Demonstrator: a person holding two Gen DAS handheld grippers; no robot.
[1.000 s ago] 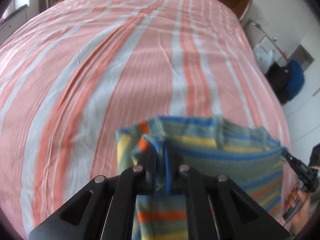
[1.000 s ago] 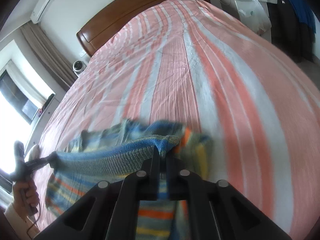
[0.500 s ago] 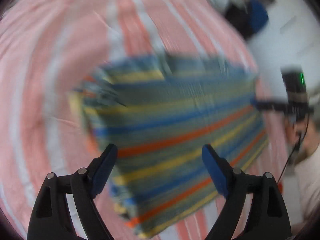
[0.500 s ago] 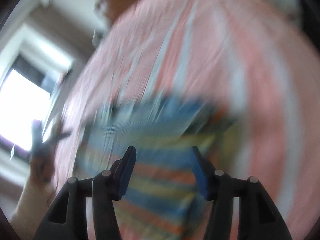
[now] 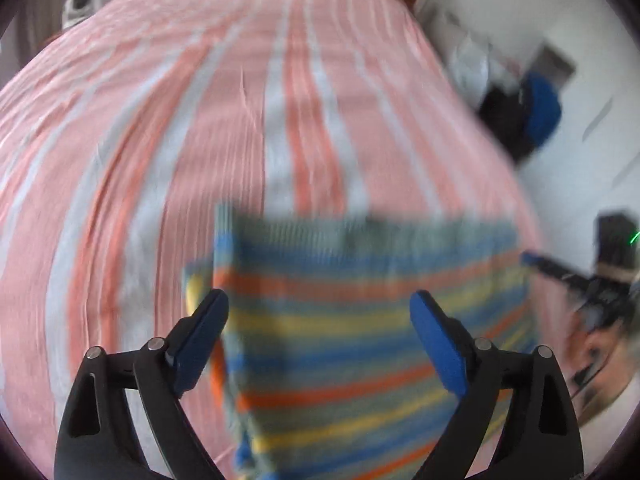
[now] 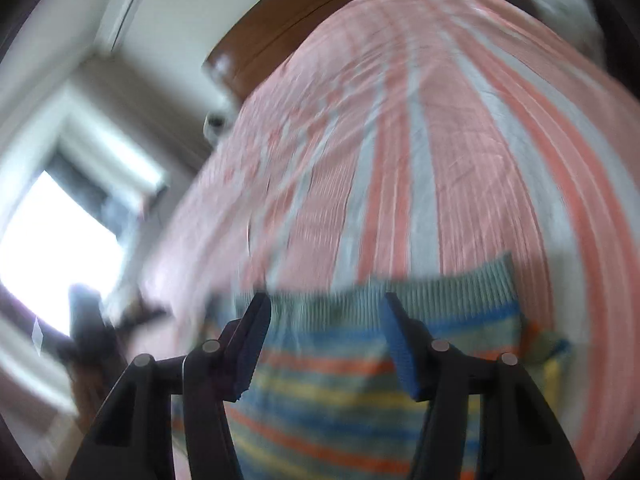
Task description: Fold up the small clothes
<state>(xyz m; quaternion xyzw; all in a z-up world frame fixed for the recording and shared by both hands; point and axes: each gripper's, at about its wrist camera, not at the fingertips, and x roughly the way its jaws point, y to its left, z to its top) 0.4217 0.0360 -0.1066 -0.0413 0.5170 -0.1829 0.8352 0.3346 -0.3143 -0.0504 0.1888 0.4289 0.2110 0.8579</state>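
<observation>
In the left wrist view we see our left gripper (image 5: 318, 308) with its blue pads spread wide after just opening, pinching nothing, while the striped garment (image 5: 360, 320) lies flat on the striped bedsheet (image 5: 200, 120) across the lower centre, beyond and between the fingers. In the right wrist view our right gripper (image 6: 324, 316) stands half spread, just opened and empty, the garment (image 6: 340, 380) filling the lower centre beneath its tips.

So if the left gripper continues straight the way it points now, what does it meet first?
Most likely the striped garment lying on the bed: the open left gripper points down at it, nothing between. Blur makes depth uncertain.
</observation>
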